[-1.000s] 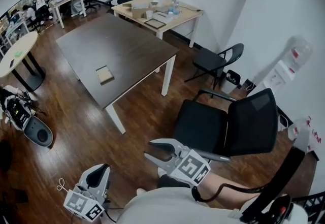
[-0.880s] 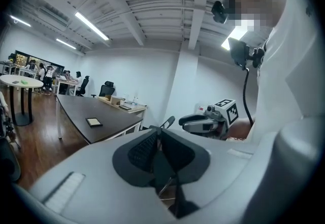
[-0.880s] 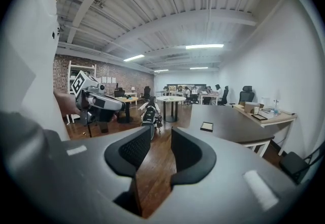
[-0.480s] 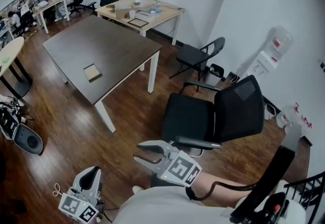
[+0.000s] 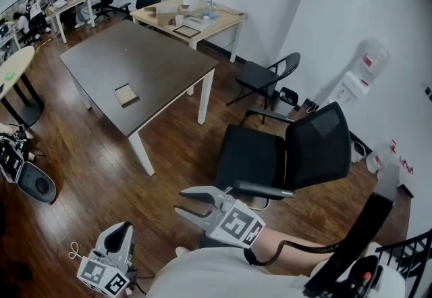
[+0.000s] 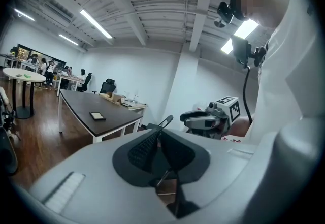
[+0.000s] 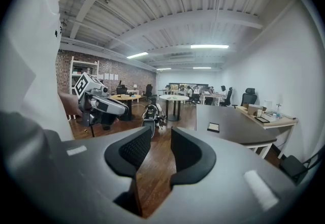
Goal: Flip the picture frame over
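The picture frame (image 5: 125, 94) is small with a pale face and lies flat on the dark brown table (image 5: 155, 53), far from both grippers. It also shows small in the left gripper view as the frame (image 6: 97, 115) and in the right gripper view as the frame (image 7: 213, 127). My left gripper (image 5: 124, 228) is low at the bottom left over the wooden floor, shut and empty, its jaws together (image 6: 158, 139). The right gripper (image 5: 183, 202) hangs beside the office chair, open, with only floor between its pads (image 7: 154, 149).
A black office chair (image 5: 283, 155) stands just right of my right gripper, with a folding chair (image 5: 263, 77) behind it. A light wooden desk (image 5: 196, 19) with small items abuts the table's far end. A round table (image 5: 13, 73) and floor equipment (image 5: 27, 178) sit left; people work far back.
The view has swung, so the table, frame and chair sit further left and higher than a second ago. Both grippers drifted slightly left in the picture. Their jaws look unchanged.
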The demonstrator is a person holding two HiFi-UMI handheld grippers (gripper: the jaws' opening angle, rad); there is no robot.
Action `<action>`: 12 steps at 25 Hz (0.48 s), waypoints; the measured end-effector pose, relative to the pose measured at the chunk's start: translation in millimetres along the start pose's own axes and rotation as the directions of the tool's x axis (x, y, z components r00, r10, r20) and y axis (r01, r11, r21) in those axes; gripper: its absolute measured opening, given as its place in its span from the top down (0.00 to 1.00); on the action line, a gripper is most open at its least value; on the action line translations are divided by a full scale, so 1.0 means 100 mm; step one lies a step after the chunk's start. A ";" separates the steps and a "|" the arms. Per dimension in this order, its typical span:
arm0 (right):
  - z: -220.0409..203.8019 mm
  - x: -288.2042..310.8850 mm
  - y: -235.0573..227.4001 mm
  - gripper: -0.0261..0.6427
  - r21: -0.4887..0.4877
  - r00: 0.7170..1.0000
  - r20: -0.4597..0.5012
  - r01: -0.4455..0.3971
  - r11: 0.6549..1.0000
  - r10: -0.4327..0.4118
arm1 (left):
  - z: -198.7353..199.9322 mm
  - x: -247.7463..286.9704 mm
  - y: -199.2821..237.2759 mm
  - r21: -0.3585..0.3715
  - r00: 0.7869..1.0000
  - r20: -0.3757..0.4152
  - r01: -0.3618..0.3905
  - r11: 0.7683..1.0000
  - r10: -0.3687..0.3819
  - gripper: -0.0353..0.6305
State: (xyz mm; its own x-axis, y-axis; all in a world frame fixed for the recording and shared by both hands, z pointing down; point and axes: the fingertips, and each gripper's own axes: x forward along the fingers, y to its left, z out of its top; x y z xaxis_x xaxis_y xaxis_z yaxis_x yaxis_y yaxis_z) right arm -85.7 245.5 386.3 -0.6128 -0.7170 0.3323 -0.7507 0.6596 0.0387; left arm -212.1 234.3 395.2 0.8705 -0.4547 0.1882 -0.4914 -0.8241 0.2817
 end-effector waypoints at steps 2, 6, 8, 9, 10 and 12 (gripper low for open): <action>0.01 0.02 0.00 0.77 -0.003 1.000 -0.002 -0.004 1.000 0.004 | -0.01 -0.01 0.01 -0.001 1.000 -0.002 -0.001 1.000 0.001 0.91; 0.02 0.07 0.03 0.77 -0.009 1.000 -0.006 -0.008 1.000 0.008 | -0.05 -0.05 0.05 -0.008 1.000 -0.003 -0.003 1.000 0.003 0.91; 0.02 0.08 0.03 0.77 -0.009 1.000 -0.008 -0.007 1.000 0.007 | -0.06 -0.05 0.07 -0.008 1.000 -0.002 -0.004 1.000 0.004 0.91; 0.01 0.08 0.03 0.77 -0.009 1.000 -0.009 -0.006 1.000 0.005 | -0.06 -0.06 0.07 -0.008 1.000 -0.001 -0.004 1.000 0.004 0.91; 0.01 0.08 0.03 0.77 -0.010 1.000 -0.011 -0.003 1.000 0.003 | -0.06 -0.06 0.08 -0.007 1.000 0.000 -0.004 1.000 0.004 0.91; 0.02 0.08 0.04 0.77 -0.014 1.000 -0.012 -0.001 1.000 0.001 | -0.06 -0.07 0.08 -0.005 1.000 0.005 -0.006 1.000 0.006 0.91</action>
State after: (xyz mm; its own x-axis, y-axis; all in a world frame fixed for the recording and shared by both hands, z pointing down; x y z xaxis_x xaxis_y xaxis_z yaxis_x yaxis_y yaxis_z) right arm -93.5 242.0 387.3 -0.6105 -0.7137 0.3434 -0.7465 0.6634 0.0517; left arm -222.9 232.7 402.0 0.8678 -0.4612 0.1850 -0.4965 -0.8196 0.2858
